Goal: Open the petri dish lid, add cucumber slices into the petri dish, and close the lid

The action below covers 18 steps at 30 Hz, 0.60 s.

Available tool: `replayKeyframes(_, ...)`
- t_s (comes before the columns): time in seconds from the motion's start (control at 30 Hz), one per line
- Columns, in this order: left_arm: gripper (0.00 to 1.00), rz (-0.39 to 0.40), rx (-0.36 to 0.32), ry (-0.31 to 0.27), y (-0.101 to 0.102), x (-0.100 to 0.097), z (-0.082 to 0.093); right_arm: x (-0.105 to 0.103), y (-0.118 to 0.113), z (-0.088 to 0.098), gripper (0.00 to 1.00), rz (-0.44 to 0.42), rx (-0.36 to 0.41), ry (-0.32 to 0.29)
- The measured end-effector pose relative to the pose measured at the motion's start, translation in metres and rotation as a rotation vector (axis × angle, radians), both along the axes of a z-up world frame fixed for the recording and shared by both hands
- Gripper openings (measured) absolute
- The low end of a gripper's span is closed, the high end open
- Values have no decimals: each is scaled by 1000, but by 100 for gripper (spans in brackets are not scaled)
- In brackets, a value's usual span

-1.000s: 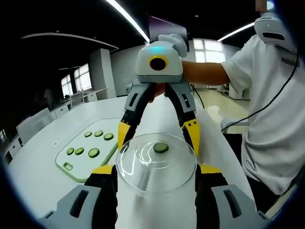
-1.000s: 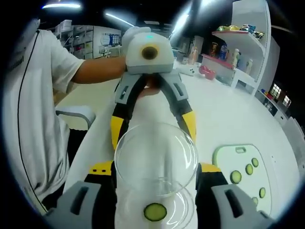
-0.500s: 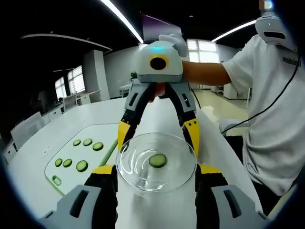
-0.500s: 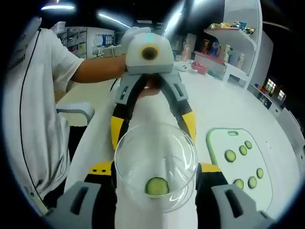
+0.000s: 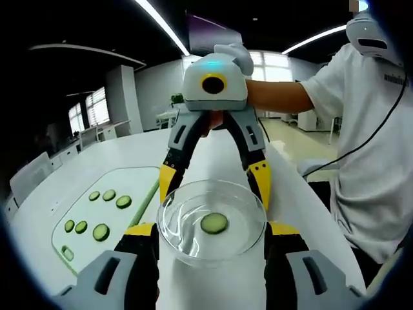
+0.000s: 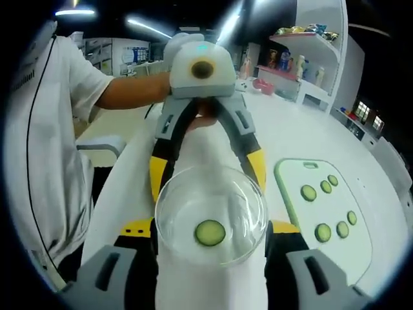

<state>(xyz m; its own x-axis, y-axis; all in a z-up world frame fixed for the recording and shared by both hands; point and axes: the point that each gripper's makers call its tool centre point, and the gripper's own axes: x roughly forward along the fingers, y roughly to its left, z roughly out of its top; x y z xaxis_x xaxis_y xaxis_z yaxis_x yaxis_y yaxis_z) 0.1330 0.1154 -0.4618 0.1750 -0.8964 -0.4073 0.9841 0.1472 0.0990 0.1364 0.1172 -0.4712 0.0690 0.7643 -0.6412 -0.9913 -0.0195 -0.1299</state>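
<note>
cutting board beside, perhaps clear

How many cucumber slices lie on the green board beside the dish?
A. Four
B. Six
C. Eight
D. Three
B: six slices lie on the board in the left gripper view, three nearer and three farther, while another slice sits apart in the dish.

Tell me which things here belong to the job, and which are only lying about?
Job: petri dish lid, cucumber slice beneath it, spare slices, cutting board, left tongs, right tongs.
Lying about: shelf items.
</note>
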Motion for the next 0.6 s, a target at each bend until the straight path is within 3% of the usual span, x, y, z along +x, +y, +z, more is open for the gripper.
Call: replayKeyframes(0.6,65,-11,9,20,-7,1,-14,4,-6,-15,66,-7,-3,21)
